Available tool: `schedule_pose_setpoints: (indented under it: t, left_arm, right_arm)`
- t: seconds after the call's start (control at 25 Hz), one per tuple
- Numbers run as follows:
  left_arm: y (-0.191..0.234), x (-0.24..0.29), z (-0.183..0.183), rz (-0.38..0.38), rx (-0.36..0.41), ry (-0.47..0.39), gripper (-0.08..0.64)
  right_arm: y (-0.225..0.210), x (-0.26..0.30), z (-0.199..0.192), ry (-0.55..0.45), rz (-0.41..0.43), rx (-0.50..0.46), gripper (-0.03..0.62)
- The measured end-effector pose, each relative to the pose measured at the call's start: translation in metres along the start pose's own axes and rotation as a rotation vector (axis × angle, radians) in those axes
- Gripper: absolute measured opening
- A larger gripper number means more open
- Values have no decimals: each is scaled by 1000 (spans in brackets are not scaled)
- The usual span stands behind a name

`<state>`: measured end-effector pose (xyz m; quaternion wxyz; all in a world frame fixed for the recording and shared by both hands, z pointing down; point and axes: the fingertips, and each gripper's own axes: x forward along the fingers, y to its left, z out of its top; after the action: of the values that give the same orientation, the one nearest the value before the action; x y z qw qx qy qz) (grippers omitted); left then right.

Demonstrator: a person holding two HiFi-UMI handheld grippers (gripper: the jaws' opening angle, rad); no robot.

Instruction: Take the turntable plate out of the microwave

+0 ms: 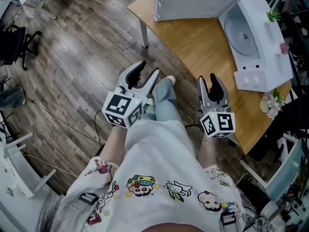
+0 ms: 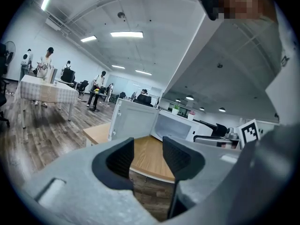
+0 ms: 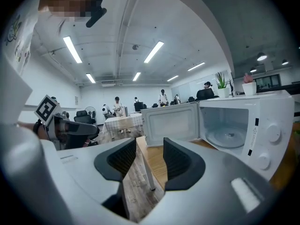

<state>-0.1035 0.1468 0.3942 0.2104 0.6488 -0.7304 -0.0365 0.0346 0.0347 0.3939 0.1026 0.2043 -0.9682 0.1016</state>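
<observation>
1. Wood-plank floor all over a big open office. Looking straight down, the closest stuff is the person's white shirt with cartoon prints and a jeans leg.
2. Left gripper is held out low over the floor, short of the desk. Its fingers are released and spread apart with nothing between them. In the left gripper view the gap only shows desk top and floor.
3. Right gripper is alongside it, near the desk's front edge. Same deal here: fingers spread and empty, with only floor and a desk leg showing through the gap.
4. Desk is light wood with a rounded edge.
5. White microwave sits on the desk, well apart from both grippers. Its door is swung wide open to the left.
6. Turntable plate is inside the microwave, lying flat on the bottom of the cavity. Nothing is touching it.
7. Two small potted plants stand on top of the microwave, a green one and a pink one. A bunch of flowers is just beside it at the desk's edge.
8. Way back there's a table with a checked cloth, a few people standing around it, office chairs, and strip lights on the ceiling.
</observation>
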Motion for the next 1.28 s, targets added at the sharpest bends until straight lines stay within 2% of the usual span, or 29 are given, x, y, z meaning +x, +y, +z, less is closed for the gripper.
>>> schedule_pose_setpoints:
  t: [0.4, 0.72, 1.0, 1.28]
  left_arm:
    - [18, 112, 55, -115, 56, 15, 189]
    - [10, 195, 91, -219, 82, 51, 189]
    - [-26, 261, 96, -372, 109, 94, 199]
    - [-66, 302, 87, -533, 125, 157, 199]
  right_arm:
    - [-74, 72, 37, -30, -98, 16, 189]
    - [-131, 103, 65, -46, -188, 47, 207]
    - [-174, 103, 73, -65, -285, 70, 225]
    - [-199, 84, 73, -73, -405, 101, 229]
